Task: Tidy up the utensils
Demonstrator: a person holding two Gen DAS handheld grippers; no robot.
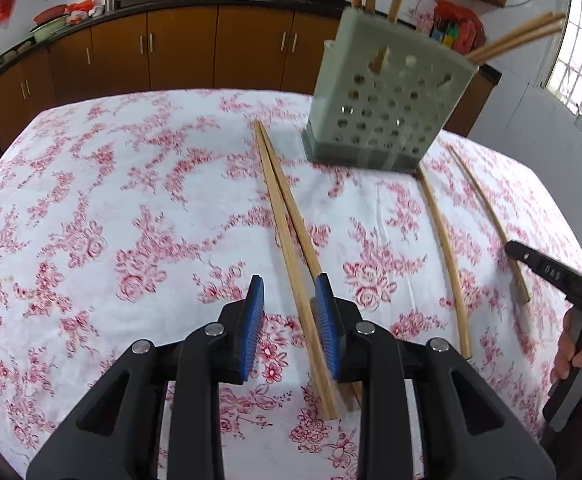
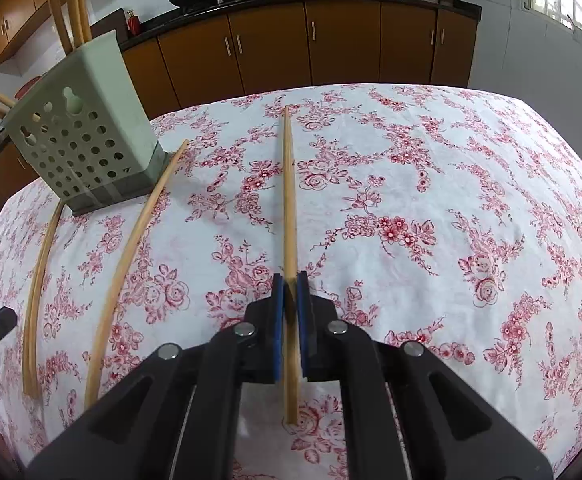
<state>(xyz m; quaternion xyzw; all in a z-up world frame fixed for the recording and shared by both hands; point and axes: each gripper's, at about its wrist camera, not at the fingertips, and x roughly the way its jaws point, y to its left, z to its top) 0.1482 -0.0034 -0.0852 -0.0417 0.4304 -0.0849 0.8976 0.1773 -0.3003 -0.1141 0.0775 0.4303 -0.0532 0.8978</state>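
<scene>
Nearest you, your right gripper is clenched on a single chopstick close to its near end, pads pressing both sides, while the rest of the stick runs away from you along the flowered worktop. Your left gripper is spread with nothing between the pads yet — it hangs low over a pair of chopsticks lying side by side, which pass under its right pad. So you are at the pick-up step: one stick secured, the pair not yet taken.

One more loose chopstick lies between the pair and your held one. Farther off stands the perforated holder, upright, with several chopsticks already sticking out of its top.

Next, I judge, you lift the held stick clear, tip it upright and lower it into the holder's opening — keep it from knocking the ones already inside.
</scene>
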